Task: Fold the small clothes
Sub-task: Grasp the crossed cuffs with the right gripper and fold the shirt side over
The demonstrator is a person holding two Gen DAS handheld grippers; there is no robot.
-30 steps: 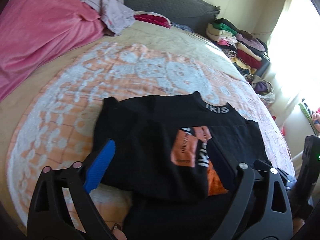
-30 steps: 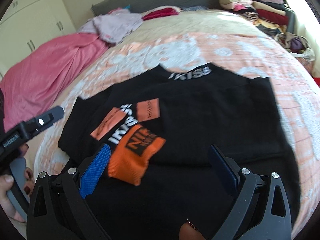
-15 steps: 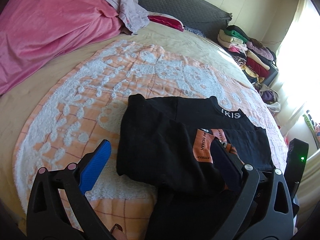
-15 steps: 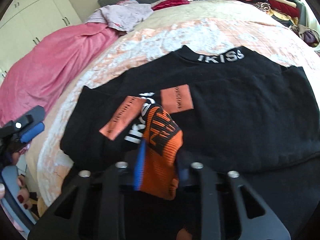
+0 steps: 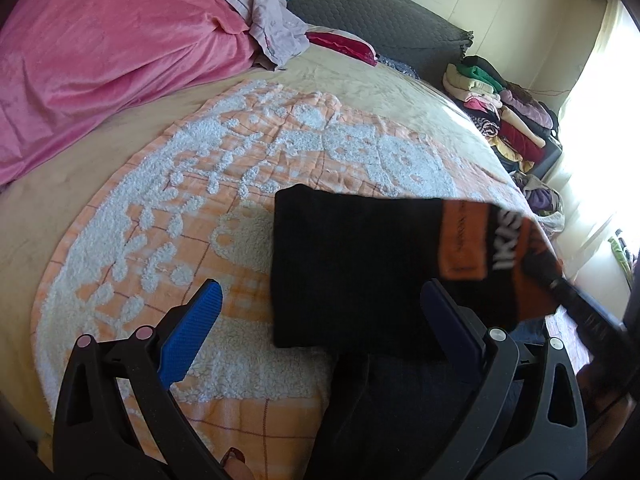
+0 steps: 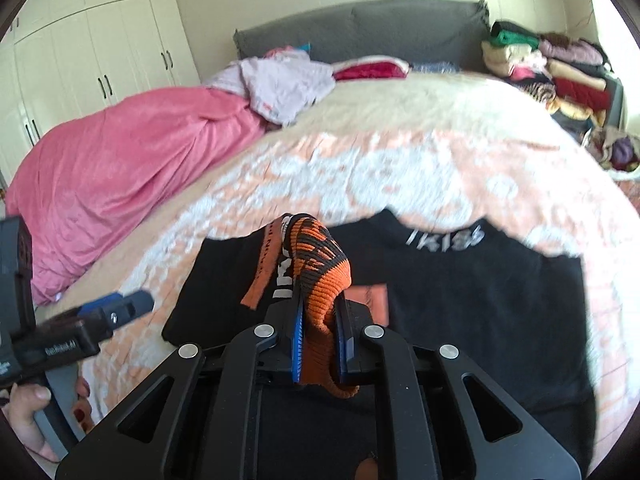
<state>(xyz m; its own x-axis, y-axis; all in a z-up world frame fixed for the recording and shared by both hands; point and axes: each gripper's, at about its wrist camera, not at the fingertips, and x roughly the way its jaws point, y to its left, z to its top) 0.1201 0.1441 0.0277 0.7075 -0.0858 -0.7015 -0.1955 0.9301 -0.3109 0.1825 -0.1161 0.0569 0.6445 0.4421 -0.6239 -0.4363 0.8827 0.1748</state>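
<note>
A black sweater (image 6: 472, 300) with a white-lettered collar lies on the bed. Its sleeve ends in an orange and black knit cuff (image 6: 320, 280). My right gripper (image 6: 320, 344) is shut on that cuff and holds the sleeve lifted above the sweater. In the left wrist view the raised sleeve (image 5: 352, 264) hangs as a black panel with orange patches, with the right gripper (image 5: 560, 288) at its right end. My left gripper (image 5: 320, 320) is open and empty, low beside the sleeve's left part; it also shows in the right wrist view (image 6: 120, 308).
The sweater rests on an orange and white tufted blanket (image 5: 200, 208). A pink duvet (image 5: 100, 60) and a lilac garment (image 5: 272, 28) lie at the far left. A stack of folded clothes (image 5: 504, 112) stands at the far right near the window.
My right gripper, shut on the orange cuff, has lifted the sleeve up off the sweater's body. My left gripper has stayed open and moved left.
</note>
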